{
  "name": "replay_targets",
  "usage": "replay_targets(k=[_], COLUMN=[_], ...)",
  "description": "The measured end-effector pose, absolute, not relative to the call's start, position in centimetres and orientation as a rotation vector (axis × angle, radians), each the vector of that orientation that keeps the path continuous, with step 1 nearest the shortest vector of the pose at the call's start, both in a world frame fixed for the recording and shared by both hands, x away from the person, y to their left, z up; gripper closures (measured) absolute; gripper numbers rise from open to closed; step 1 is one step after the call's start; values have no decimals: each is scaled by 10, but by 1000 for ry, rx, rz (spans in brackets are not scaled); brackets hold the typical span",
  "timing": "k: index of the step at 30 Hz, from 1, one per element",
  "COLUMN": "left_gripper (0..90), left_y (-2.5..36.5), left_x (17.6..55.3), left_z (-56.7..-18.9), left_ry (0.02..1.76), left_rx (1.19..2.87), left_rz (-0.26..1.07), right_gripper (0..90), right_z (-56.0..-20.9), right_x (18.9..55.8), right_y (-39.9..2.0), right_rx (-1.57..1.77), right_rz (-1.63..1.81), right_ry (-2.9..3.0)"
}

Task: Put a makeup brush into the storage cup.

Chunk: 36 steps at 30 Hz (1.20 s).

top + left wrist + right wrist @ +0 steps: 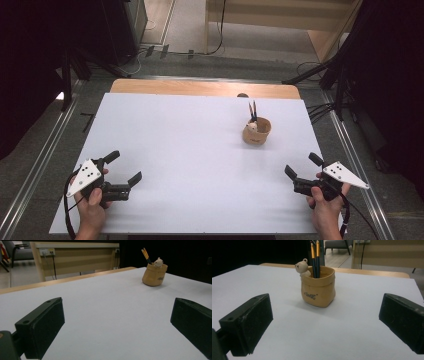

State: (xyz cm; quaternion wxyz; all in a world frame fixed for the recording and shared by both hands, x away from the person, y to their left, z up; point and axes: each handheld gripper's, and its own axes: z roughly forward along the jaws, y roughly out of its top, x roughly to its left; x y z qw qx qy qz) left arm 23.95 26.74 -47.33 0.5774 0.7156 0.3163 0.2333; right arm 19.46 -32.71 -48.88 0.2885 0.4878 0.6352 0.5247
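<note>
With both the left gripper [124, 167] and right gripper [303, 166] spread wide and empty, the small tan bag-shaped pencil holder [257, 131] standing far-right on the white surface [200, 150] looks light enough to tip if nudged.

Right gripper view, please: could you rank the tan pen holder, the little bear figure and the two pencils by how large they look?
1. Tan pen holder, clearly the largest.
2. and 3. The two pencils and the bear figure look alike in visible area; the pencils are thin, sunk in the holder and cropped at the top edge, so I won't rank them.
</note>
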Motion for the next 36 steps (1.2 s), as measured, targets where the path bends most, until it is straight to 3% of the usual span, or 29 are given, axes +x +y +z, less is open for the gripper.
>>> replay_targets(k=[36], left_gripper=[0], left_y=[269], left_x=[242], left_z=[-474], left_ry=[743], left_rx=[1665], left_rz=[530], right_gripper=[0], right_z=[-497], right_x=[182], right_y=[-339], right_rx=[1321], right_rz=[1377], right_ry=[1651])
